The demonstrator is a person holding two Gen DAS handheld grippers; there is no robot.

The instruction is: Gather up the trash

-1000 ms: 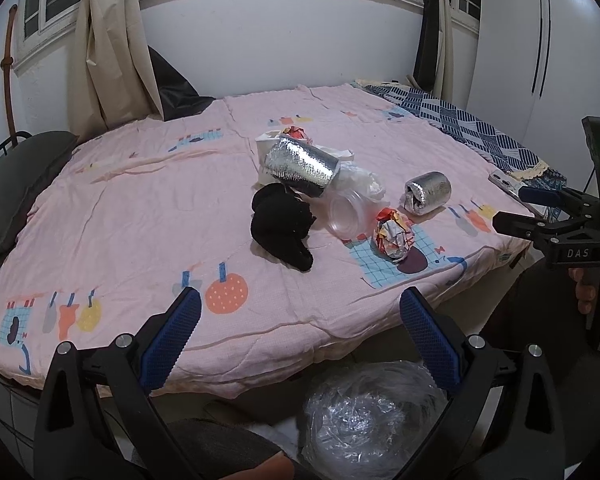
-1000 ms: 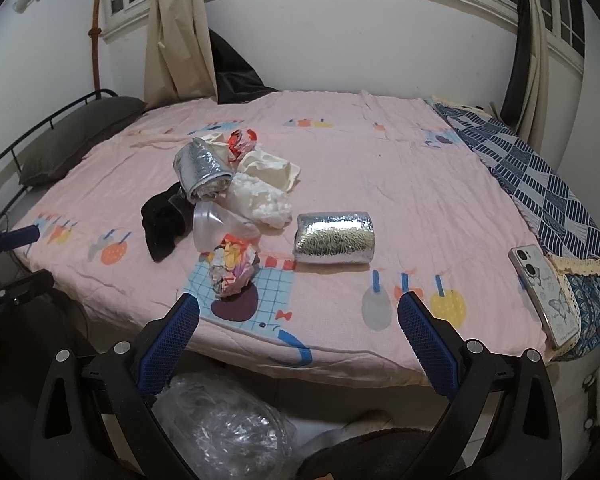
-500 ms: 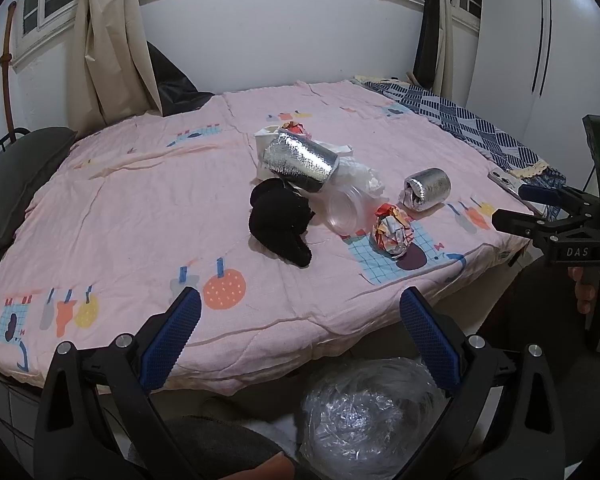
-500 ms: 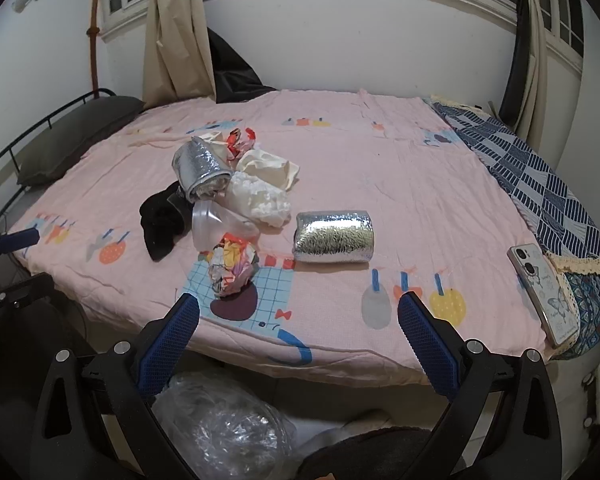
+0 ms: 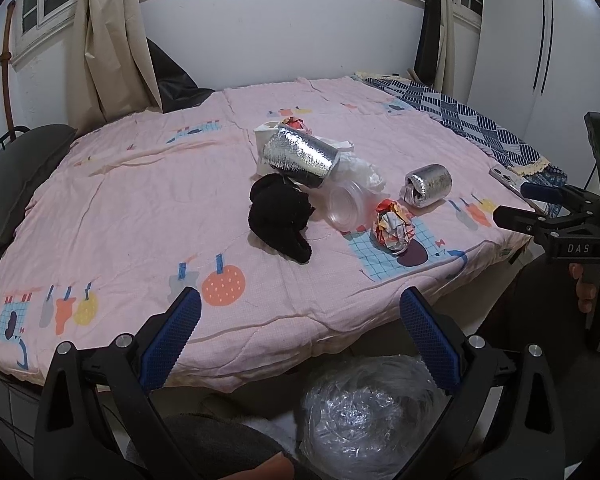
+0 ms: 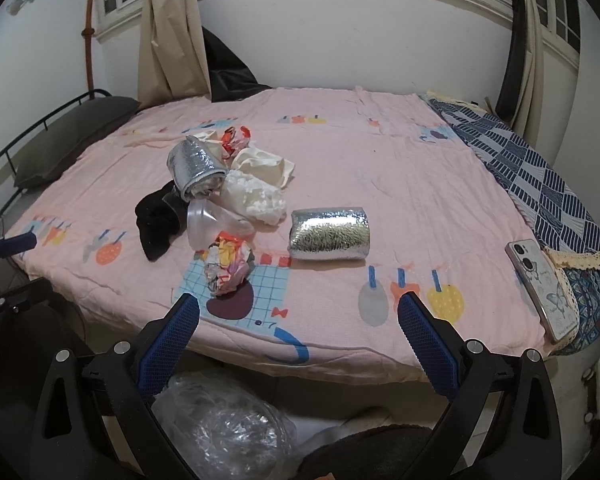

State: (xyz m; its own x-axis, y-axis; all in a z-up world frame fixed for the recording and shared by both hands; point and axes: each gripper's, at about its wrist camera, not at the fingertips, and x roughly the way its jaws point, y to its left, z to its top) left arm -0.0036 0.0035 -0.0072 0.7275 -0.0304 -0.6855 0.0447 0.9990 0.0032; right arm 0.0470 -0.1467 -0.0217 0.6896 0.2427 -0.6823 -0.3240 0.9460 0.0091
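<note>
Both grippers hang at the foot of a bed (image 6: 379,168) covered in a pink printed blanket, each with its jaws spread wide and nothing between them. The left gripper (image 5: 300,332) points at the near edge of the blanket, and the trash lies well beyond its jaws, toward the middle of the bed. The right gripper (image 6: 298,334) sits closer to the litter: a crumpled colourful wrapper (image 6: 228,266) lies just ahead of its left jaw, and a silver foil roll (image 6: 329,234) lies farther on, roughly centred between the two jaws.

Behind the wrapper, a clear plastic cup (image 6: 212,224) lies on its side, touching a black sock (image 6: 158,220). A second, larger foil roll (image 6: 196,168) rests tilted on the pile, beside crumpled white plastic (image 6: 254,200) and a cream bag (image 6: 266,164). A small red-and-white wrapper (image 6: 236,140) sits at the back.

A phone (image 6: 543,288) lies at the bed's right edge, near a blue patterned cloth (image 6: 539,168). On the floor below the grippers sits a clear plastic bag (image 5: 371,412).
</note>
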